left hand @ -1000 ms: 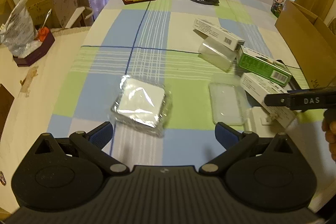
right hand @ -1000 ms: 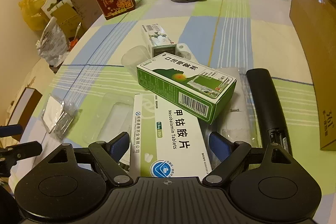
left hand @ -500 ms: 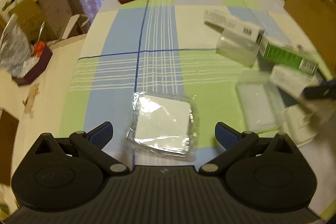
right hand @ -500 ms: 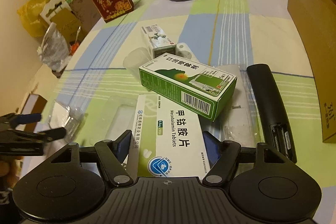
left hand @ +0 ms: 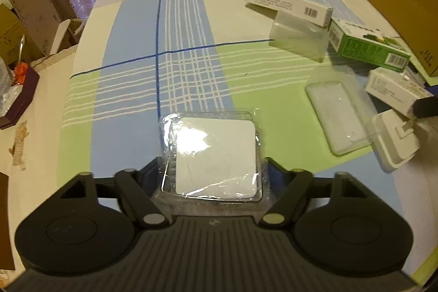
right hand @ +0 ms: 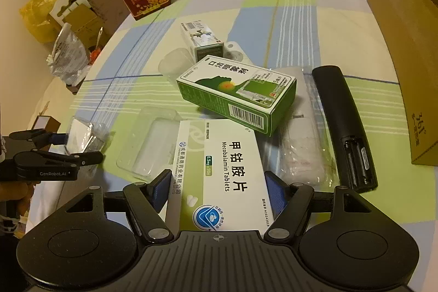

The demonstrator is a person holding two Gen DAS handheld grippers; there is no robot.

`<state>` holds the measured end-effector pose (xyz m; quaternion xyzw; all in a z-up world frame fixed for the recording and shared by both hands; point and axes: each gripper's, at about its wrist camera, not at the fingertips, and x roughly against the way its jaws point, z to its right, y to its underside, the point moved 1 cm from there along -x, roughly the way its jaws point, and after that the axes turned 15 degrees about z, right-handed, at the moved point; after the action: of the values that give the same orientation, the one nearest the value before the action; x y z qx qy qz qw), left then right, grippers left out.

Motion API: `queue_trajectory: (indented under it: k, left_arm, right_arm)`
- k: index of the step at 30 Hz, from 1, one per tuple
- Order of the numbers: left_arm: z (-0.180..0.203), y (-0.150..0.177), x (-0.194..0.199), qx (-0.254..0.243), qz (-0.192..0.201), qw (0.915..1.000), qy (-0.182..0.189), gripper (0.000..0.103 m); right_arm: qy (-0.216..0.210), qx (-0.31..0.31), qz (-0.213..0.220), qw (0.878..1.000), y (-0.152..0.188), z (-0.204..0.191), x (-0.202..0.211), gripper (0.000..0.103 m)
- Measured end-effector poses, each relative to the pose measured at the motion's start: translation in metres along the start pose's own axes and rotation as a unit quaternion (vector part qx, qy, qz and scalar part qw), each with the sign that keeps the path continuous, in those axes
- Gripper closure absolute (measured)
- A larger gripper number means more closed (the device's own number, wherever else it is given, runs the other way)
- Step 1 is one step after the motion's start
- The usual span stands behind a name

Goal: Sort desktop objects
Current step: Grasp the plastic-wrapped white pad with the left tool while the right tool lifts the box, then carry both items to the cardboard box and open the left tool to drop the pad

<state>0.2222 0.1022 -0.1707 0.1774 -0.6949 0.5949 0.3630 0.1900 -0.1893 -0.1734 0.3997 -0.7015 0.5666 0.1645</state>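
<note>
Sorting looks barely begun: left tongs (left hand: 212,174) close around the clear-wrapped white square pad (left hand: 215,155), right tongs (right hand: 217,189) around the white-and-green tablet box (right hand: 221,171); the other boxes ahead remain jumbled

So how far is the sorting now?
Nothing looks sorted yet. The left gripper is closed around the plastic-wrapped white pad; the right gripper grips the Mecobalamin Tablets box. The green medicine box, black remote and clear tray remain scattered.
</note>
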Motion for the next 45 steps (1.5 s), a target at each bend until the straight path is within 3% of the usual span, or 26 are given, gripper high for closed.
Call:
queue_trajectory:
  k: [9,16,32,45]
  left_arm:
    - [0.009,0.005,0.01,0.001,0.006,1.0,0.006,0.036]
    - [0.015,-0.001,0.029,0.013,0.02,0.9997,0.008,0.036]
    - [0.08,-0.02,0.101,0.003,0.053,0.9977,0.041,0.036]
    - [0.169,-0.05,0.141,-0.038,0.083,0.9913,0.096,0.036]
  right_arm:
    - [0.001,-0.001,-0.022,1.0,-0.004,0.001,-0.016,0.033]
    - [0.008,0.007,-0.003,1.0,-0.005,-0.005,0.0,0.033]
    - [0.027,-0.01,0.054,0.998,-0.005,-0.002,0.098,0.033]
    - [0.06,-0.048,0.111,0.991,-0.001,0.042,0.188,0.033]
